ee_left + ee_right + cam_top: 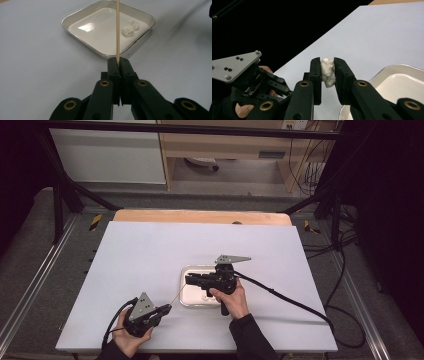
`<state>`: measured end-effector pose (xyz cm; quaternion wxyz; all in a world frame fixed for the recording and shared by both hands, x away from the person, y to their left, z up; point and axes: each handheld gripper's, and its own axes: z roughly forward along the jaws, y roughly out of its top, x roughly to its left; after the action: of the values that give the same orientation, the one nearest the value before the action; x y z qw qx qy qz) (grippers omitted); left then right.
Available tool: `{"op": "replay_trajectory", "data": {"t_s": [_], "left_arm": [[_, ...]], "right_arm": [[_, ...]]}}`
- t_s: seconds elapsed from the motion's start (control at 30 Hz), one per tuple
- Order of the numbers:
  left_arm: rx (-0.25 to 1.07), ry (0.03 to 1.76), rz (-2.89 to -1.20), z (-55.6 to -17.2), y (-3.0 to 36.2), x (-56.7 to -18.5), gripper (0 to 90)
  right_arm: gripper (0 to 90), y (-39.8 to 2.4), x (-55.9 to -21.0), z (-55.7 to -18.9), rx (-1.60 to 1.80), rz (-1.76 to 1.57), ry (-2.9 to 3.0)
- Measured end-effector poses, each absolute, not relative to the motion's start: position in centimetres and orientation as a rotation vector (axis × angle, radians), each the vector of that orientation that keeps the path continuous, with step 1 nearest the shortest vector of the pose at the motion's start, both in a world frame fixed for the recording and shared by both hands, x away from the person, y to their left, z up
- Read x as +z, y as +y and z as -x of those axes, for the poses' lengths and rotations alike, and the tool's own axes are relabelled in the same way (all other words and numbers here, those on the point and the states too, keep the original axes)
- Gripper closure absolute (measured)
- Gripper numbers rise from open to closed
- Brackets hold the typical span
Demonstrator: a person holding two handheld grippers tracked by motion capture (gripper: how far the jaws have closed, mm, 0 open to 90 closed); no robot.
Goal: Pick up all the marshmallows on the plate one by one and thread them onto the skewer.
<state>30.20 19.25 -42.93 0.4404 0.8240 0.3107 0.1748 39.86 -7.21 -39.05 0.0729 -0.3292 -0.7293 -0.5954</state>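
**Spotter:** Toward the near edge of the desk (150, 250), right of its middle, sits your tray (187, 292). It's a shallow square dish with rounded corners, a glossy white floor and a thin bright metal-looking rim.

**Checker:** And the desk itself?

**Spotter:** A flat, matt, pale sheet, with a strip of bare wood showing along the far edge.

**Checker:** What is your right gripper (327, 72) doing?

**Spotter:** You have its two black, blocky jaws pinching a white lump (327, 72). The lump is soft-looking, crumpled and fibrous, like cotton or dough, and it bulges out above and below the flat pads. In the right gripper view it hangs over the desk just beside the tray's rim. From the high view, your right hand (231, 296) holds that gripper over the tray.

**Checker:** Anything in the tray?

**Spotter:** A second white clump (130, 28), knobbly and matt, lies against the tray's wall near one corner.

**Checker:** And your left gripper (119, 61)?

**Spotter:** Its jaws are pressed together on a thin wooden skewer (117, 30), straight, smooth and pale tan. The stick points from near the desk's near-left corner toward the tray, its shaft crossing the tray's rim in the left gripper view.
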Motion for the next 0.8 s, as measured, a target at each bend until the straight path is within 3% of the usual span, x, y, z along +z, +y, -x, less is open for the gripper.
{"op": "replay_trajectory", "data": {"t_s": [0.8], "left_arm": [[0.431, 0.769, -2.051, -30.2, 18.81, -43.06, 88.6]], "right_arm": [[79.2, -6.86, -39.63, -39.16, -1.778, 0.971, -2.217]]}}
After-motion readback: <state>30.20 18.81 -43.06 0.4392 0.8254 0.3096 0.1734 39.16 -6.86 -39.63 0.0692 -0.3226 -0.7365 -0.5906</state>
